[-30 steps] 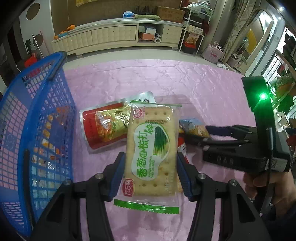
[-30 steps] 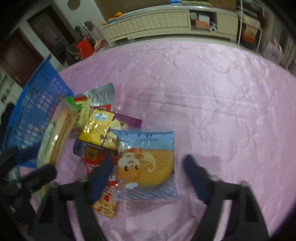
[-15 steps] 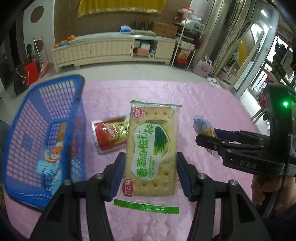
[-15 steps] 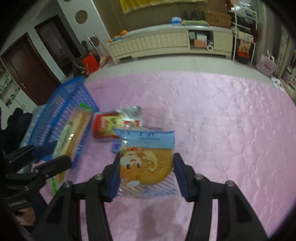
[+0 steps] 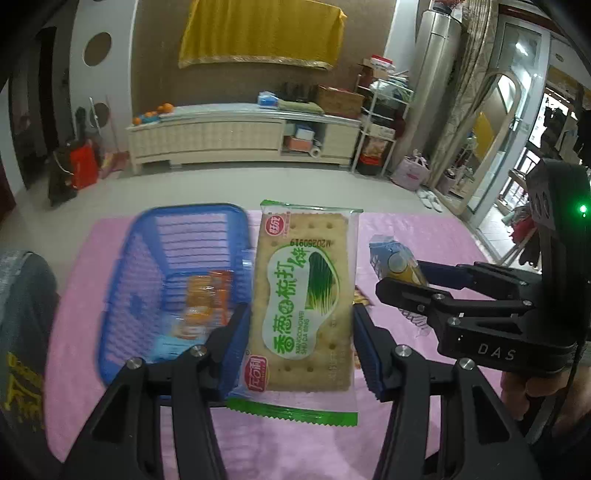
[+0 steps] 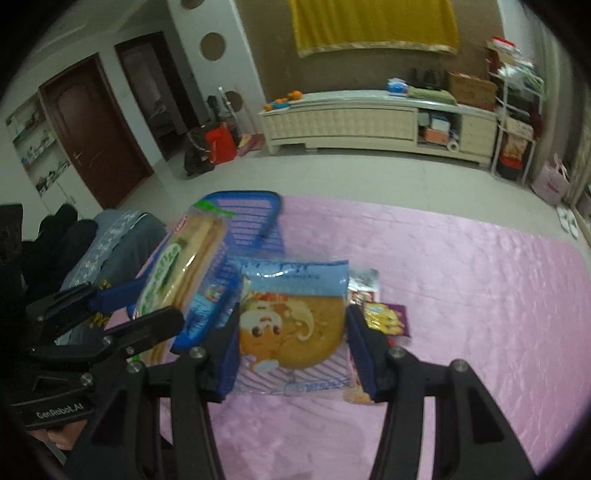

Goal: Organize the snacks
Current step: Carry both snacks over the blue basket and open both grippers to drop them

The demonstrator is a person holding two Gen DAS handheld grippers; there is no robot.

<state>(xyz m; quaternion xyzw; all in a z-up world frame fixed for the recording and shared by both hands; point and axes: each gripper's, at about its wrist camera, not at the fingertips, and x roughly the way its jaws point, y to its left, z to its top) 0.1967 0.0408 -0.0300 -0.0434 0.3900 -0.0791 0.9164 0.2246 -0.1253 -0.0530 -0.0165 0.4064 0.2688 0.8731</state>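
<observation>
A green-and-white cracker packet stands upright, pinched between the left fingers. A blue-topped round cake packet sits flat between the right fingers. Beyond the left fingers lies a blue basket holding an orange packet.

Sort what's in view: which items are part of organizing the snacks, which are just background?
Job:
- green-labelled soda cracker packet, in left claw
- blue-wrapped round cake packet, in right claw
- blue plastic mesh basket
- yellow-and-purple snack packet on the pink quilted cloth

Background:
- cream cabinet
- yellow hanging cloth
- red bag
</observation>
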